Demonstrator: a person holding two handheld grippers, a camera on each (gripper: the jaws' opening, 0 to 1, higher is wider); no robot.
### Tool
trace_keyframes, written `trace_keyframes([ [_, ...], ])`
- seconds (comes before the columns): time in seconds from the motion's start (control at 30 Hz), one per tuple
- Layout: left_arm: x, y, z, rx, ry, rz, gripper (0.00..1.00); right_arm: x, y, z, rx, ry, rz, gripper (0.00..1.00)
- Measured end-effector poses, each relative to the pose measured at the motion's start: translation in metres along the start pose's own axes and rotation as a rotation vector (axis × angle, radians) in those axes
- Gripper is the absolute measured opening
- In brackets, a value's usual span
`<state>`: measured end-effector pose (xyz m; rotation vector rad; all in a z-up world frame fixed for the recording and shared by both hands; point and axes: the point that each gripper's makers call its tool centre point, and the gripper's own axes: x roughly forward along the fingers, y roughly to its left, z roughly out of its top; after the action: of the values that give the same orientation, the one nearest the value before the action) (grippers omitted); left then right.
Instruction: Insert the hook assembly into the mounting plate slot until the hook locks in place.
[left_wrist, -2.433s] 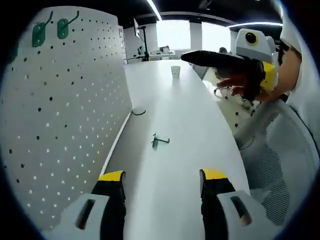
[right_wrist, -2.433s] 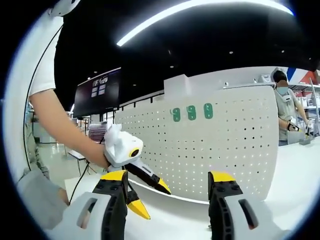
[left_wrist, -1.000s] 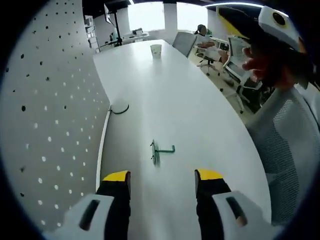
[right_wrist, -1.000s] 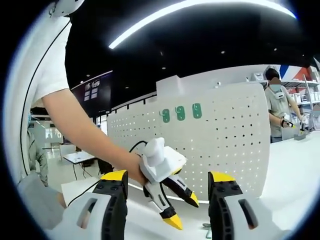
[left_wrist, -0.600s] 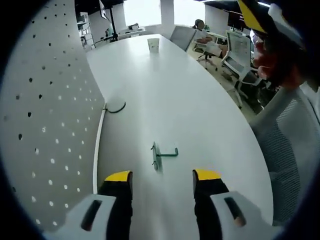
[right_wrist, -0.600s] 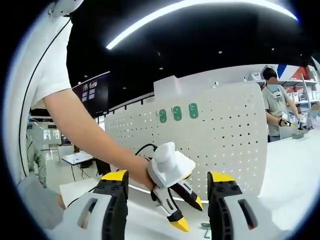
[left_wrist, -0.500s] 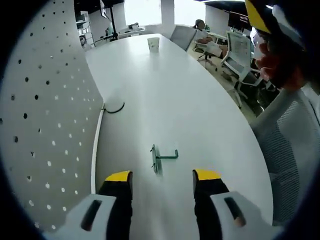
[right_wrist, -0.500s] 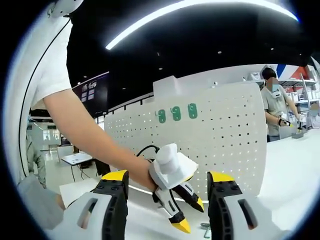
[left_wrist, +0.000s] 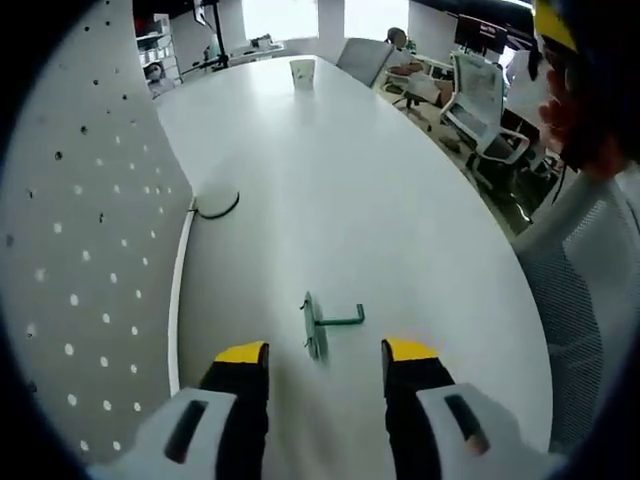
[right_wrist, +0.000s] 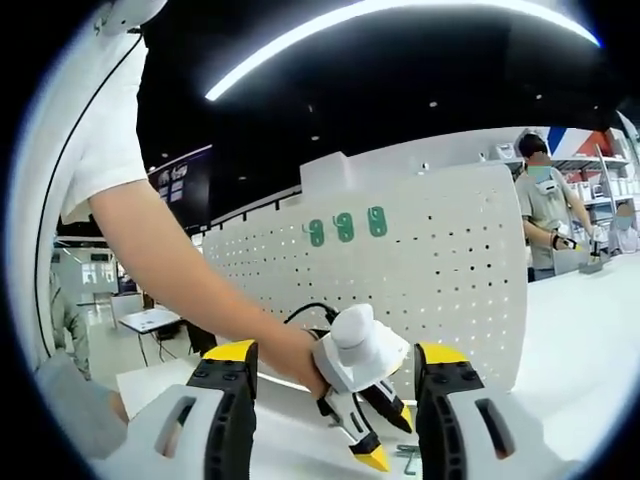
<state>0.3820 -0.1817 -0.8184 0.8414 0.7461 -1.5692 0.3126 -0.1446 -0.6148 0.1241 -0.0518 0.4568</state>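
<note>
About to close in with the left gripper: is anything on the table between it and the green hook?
Nothing visible. The green hook lies on bare white table just ahead of the open left gripper.

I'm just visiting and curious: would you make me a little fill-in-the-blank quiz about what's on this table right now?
1. The loose hook on the table is ___ in colour.
2. The left gripper has its jaws ___, with nothing between them.
3. On the white pegboard, ___ green plates hang side by side.

Missing words: green; open; three
</note>
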Motion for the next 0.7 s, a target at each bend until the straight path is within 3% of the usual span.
trace_keyframes([
  [0.33,0.013,0.001,-0.005,0.003,0.043,-0.010,0.39,0.000,-0.001,-0.003,0.006,0.009,-0.003,0.60],
  [0.7,0.012,0.009,-0.002,-0.005,0.027,0.037,0.30,-0.001,-0.001,-0.004,0.010,0.016,-0.001,0.57],
])
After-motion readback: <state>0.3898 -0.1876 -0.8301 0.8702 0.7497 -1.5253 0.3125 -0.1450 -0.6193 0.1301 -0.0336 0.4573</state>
